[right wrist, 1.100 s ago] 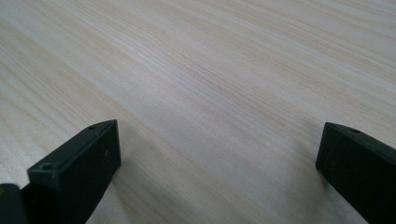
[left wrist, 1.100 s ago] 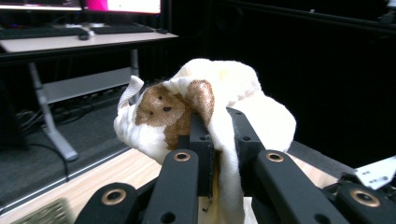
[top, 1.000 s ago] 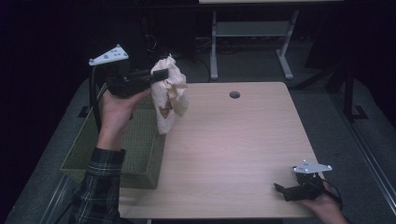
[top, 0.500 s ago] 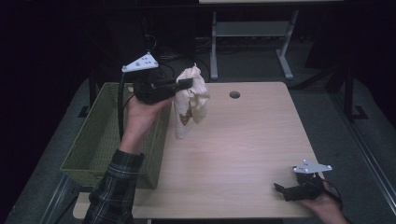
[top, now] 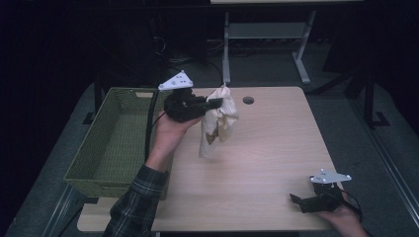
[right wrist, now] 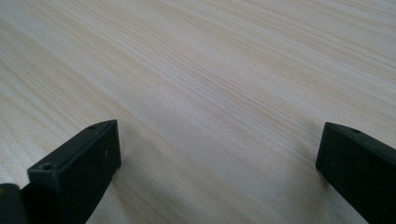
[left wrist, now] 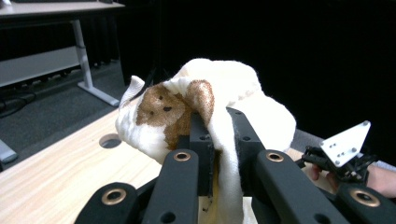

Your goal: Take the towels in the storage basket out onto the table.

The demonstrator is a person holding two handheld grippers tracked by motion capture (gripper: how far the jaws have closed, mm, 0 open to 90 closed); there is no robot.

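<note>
The right gripper (top: 302, 202) rests low on the near right corner of the tabletop (top: 267, 163), its fingers (right wrist: 79, 163) spread wide apart with nothing but bare wood between them. It looks parked, and it is best left there until the cloth is down.

Farther off, the left gripper (top: 213, 103) is held up in the air by the left hand (top: 170, 133), forearm rising from the near left edge, fingers pointing level toward the right. Those fingers (left wrist: 201, 144) are clamped together on a fold of a cream towel with a brown patch (left wrist: 205, 112); the rest of the towel (top: 216, 127) hangs limp below them, its lower end above the wood. Behind the fingers sits the green woven basket (top: 106, 148).

Judging by this, the towel is being carried out onto the tabletop. To do it well, lower until the hanging end touches wood, then drag sideways so it lays flat before letting go
</note>
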